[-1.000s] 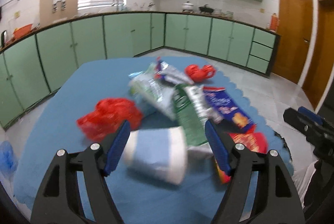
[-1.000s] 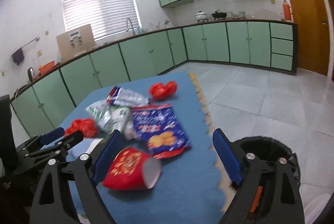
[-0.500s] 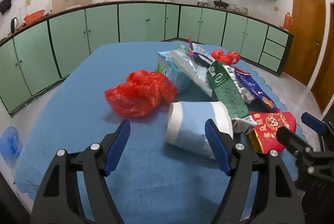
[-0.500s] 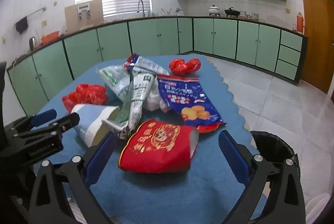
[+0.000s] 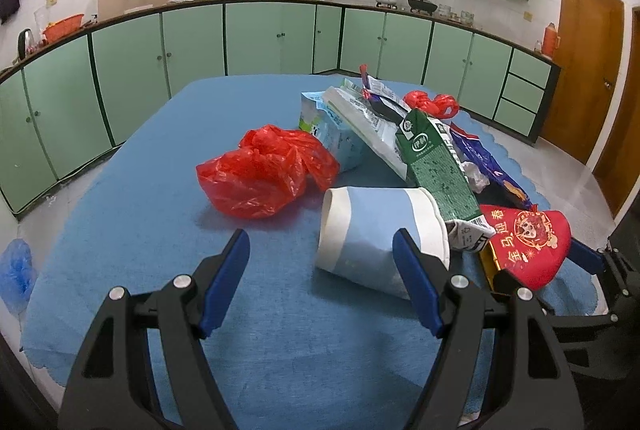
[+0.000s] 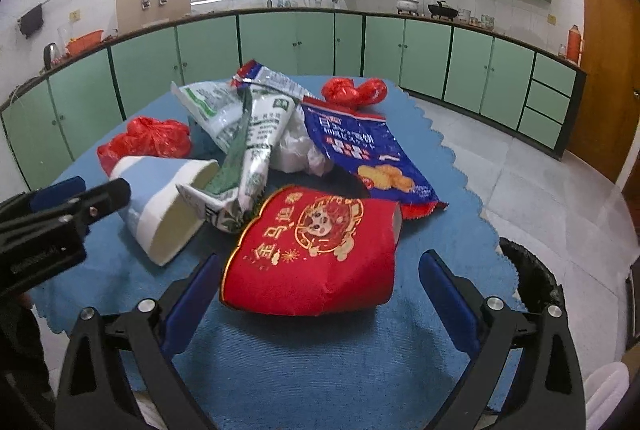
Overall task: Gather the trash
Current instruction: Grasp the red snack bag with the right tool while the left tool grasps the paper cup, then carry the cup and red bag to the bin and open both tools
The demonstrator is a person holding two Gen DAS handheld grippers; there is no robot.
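Note:
Trash lies piled on a blue-clothed table. A blue-and-white paper cup lies on its side; my left gripper is open, its right finger beside the cup. The cup also shows in the right wrist view. A flattened red paper cup lies just ahead of my open right gripper, between its fingers. Behind are a red plastic bag, a green carton, a blue snack bag, silver wrappers and a second red bag.
A black trash bin stands on the floor just right of the table's scalloped edge. Green kitchen cabinets run along the walls. A blue plastic bag lies on the floor at the left. A wooden door is at the right.
Both grippers have moved closer to the trash. The red paper cup now sits between the right gripper's fingers. The blue-and-white cup is nearer the left gripper's right finger.

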